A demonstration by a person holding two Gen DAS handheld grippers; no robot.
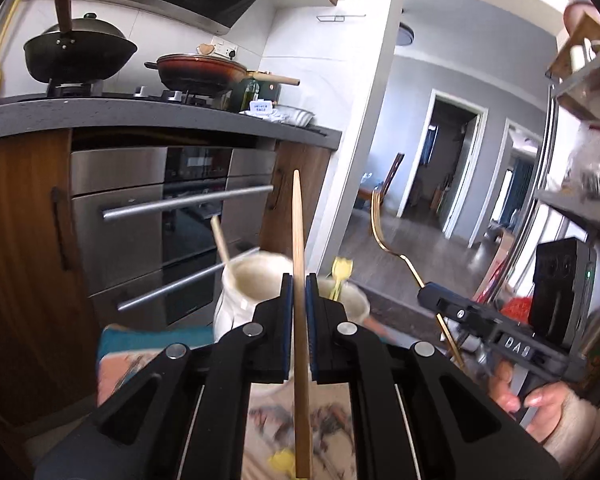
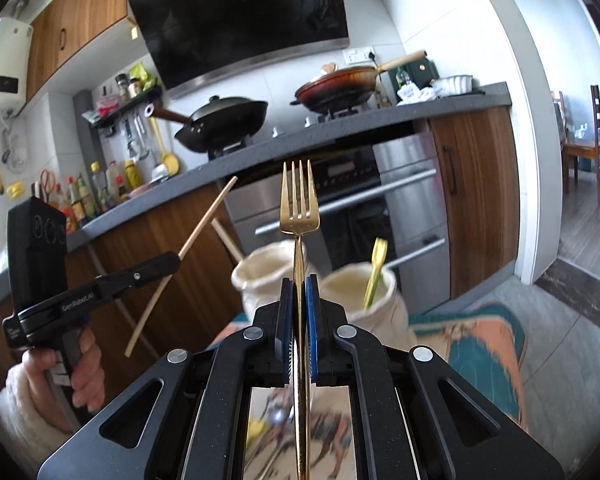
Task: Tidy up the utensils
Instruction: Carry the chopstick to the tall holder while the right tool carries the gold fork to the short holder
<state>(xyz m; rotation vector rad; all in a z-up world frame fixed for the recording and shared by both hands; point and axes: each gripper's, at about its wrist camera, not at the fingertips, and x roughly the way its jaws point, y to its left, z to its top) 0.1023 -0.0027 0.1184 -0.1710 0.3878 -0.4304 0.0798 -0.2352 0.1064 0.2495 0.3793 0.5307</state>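
Note:
My left gripper (image 1: 299, 286) is shut on a wooden chopstick (image 1: 299, 232) that stands upright between its blue pads. My right gripper (image 2: 299, 286) is shut on a gold fork (image 2: 299, 204), tines up. Two cream ceramic holders stand just beyond both grippers. The left holder (image 2: 266, 270) has a wooden chopstick (image 2: 227, 240) leaning in it; the right holder (image 2: 358, 286) contains a yellow utensil (image 2: 375, 268). In the left wrist view the right gripper (image 1: 430, 294) appears at right with the fork (image 1: 384, 236). From the right wrist, the left gripper (image 2: 172, 260) shows at left with its chopstick (image 2: 204, 220).
A patterned cloth (image 2: 472, 340) lies under the holders. Behind them is a kitchen counter (image 2: 340, 136) with a black wok (image 2: 224, 120), a red pan (image 2: 336, 88) and a steel oven (image 2: 408, 200) below. A metal shelf (image 1: 580, 196) is at the right, a doorway beyond.

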